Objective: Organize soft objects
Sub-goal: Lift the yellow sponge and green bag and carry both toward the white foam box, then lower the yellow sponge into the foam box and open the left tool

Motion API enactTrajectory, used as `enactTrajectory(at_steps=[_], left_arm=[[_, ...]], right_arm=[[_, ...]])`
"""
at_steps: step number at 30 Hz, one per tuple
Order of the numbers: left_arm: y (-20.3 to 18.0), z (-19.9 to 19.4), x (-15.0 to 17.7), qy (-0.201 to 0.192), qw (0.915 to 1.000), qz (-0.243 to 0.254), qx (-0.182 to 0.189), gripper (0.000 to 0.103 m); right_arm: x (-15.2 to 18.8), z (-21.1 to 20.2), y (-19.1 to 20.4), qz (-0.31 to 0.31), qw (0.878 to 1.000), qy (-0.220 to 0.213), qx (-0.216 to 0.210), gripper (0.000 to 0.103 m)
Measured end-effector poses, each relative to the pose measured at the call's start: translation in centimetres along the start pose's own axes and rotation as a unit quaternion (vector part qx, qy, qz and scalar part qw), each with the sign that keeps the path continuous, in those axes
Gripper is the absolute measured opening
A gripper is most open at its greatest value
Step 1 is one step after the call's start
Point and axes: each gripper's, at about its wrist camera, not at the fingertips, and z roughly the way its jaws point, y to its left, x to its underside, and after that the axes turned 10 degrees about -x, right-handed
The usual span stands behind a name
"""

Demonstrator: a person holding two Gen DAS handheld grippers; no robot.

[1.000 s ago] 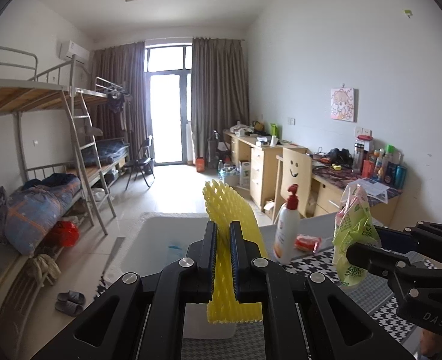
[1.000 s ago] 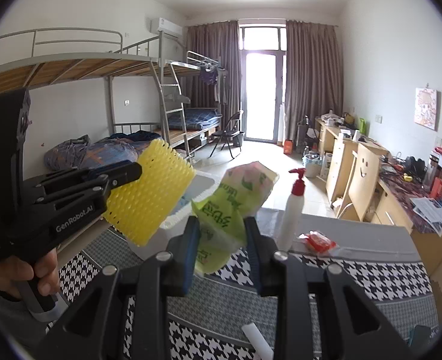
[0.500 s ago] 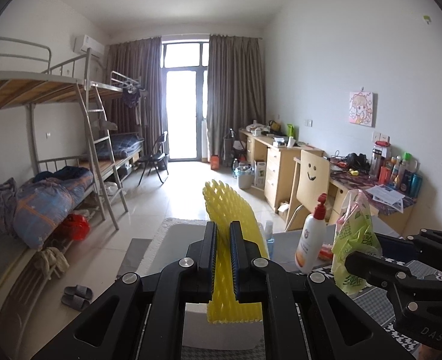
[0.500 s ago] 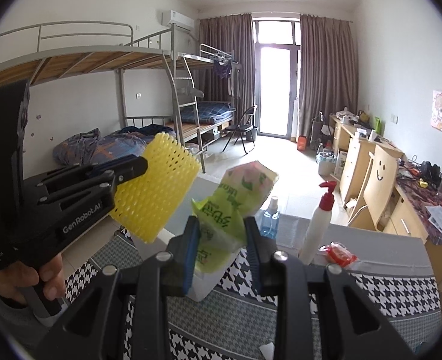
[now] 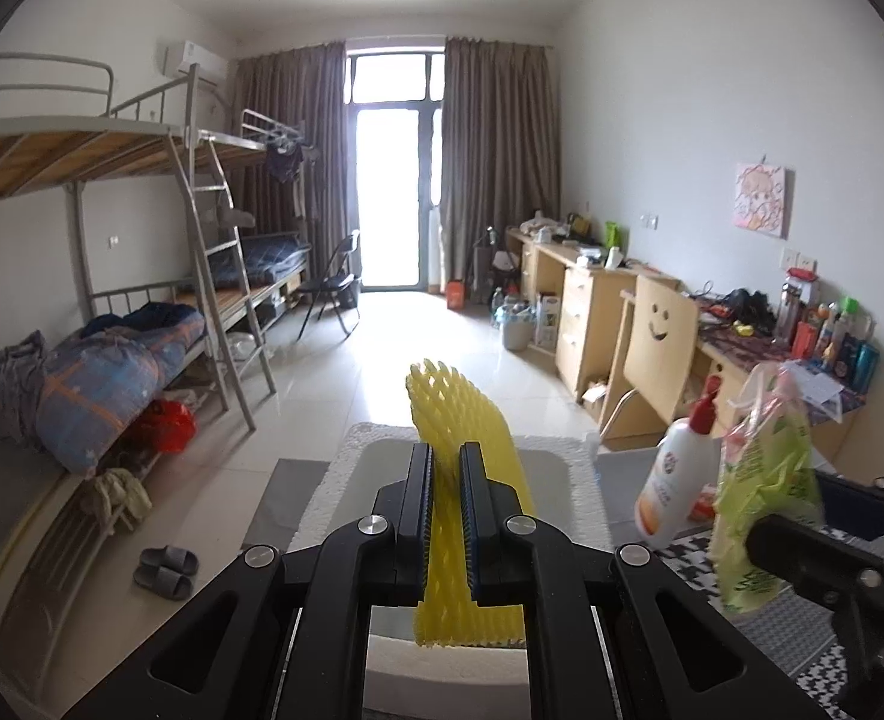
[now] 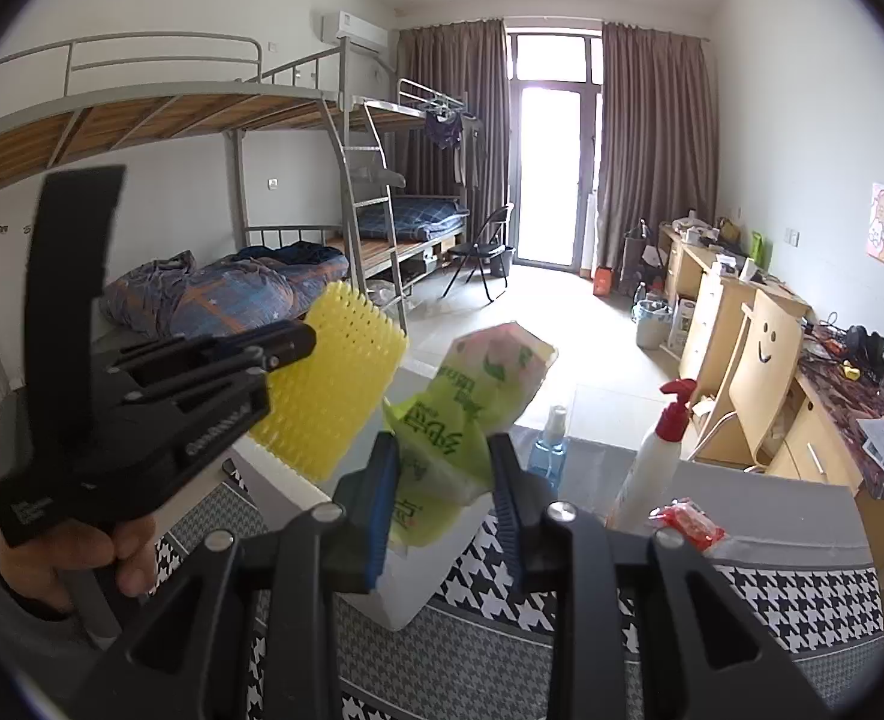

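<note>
Left wrist view: my left tool (image 5: 445, 516) is clamped almost fully closed on one yellow foam net (image 5: 466, 456), which stands up between the pads directly over the white foam box (image 5: 574, 474). My right tool (image 6: 442, 480) is part open around one crumpled green packet (image 6: 460, 414), pinched at its lower half and held just right of the box, above the houndstooth cloth on the bench (image 6: 772, 588).

To do this step well, I judge I should bring each soft piece low over the box's hollow before letting go, one at a time, so the light net doesn't spring out or catch on the rim. I should keep the packet clear of the bottles.

Beyond the box stand one white pump bottle (image 6: 652, 462), one small blue spray bottle (image 6: 547, 444) and one red packet (image 6: 685, 525); what that packet holds I can't make out. Farther off, one bunk bed (image 5: 112, 228) lines the wall.
</note>
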Motion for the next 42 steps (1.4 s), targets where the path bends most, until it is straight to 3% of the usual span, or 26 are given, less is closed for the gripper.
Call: enactTrajectory(at_steps=[10,12,13,16,17,19,27,31,35,42], left_arm=[[0.4,3.8,0.2,0.049,0.9988,-0.001,-0.006,0.009],[0.6,4.3,0.5,0.061,0.9981,0.001,-0.007,0.014],[0.6,4.5,0.6,0.065,0.9978,0.004,-0.012,0.024],[0.8,4.3,0.8,0.061,0.9979,0.000,-0.020,0.071],[1.1,4.0,0.7,0.054,0.9983,-0.005,-0.021,0.081],[1.5,3.6,0.7,0.043,0.9985,-0.008,-0.032,0.087],[2.6,2.1,1.2,0.032,0.9981,-0.007,-0.052,0.093],[3.4,0.9,1.7,0.030,0.9989,-0.014,-0.033,0.098],[4.3,-0.3,2.2,0.022,0.9988,-0.022,-0.038,0.102],[5.5,-1.6,3.1,0.012,0.9984,-0.033,-0.043,0.102]], right_arm=[[-0.1,1.8,-0.3,-0.002,1.000,0.017,0.010,0.035],[-0.1,2.1,-0.3,-0.003,1.000,0.021,0.014,0.035],[-0.1,2.3,-0.4,-0.003,1.000,0.023,0.014,0.035],[-0.5,2.8,-0.4,-0.001,0.999,0.027,0.017,0.035],[-0.6,3.0,-0.5,0.000,0.999,0.029,0.017,0.035],[-0.7,3.3,-0.4,0.001,0.999,0.031,0.017,0.035],[-0.9,4.4,-0.5,0.002,0.999,0.035,0.009,0.035],[-1.0,5.2,-0.5,-0.004,0.999,0.042,0.001,0.035],[-1.1,5.7,-0.5,-0.008,0.999,0.047,-0.002,0.035],[-1.2,7.0,-0.4,-0.008,0.998,0.056,-0.006,0.035]])
